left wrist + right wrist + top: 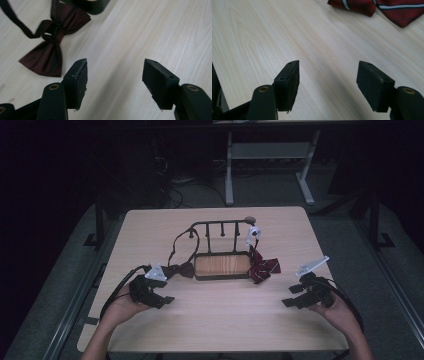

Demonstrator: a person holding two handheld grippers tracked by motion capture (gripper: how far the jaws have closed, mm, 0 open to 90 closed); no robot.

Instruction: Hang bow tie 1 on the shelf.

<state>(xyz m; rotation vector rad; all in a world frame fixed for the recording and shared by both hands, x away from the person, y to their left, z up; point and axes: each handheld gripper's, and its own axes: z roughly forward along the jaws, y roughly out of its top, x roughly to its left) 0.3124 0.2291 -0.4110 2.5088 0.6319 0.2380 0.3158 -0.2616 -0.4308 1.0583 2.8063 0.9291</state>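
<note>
Looking down from the high view, a person holds the left gripper (159,296) and the right gripper (296,296) low over the pale wooden bench (215,320). Both sets of jaws are spread wide and hold nothing. A dark red bow tie (182,269) lies just ahead of the left gripper, touching the left end of a black rack (222,251) with a wooden base. A striped red tie (264,268) lies at the rack's right end, near the right gripper.

From the left gripper view, the two black jaws stand apart with bare bench between them. The bow tie (51,50) lies flat up and to the left, close to the left jaw but not touching it.

From the right gripper view, the jaws are open too. The striped tie (384,7) lies at the top edge, well apart from them.
</note>
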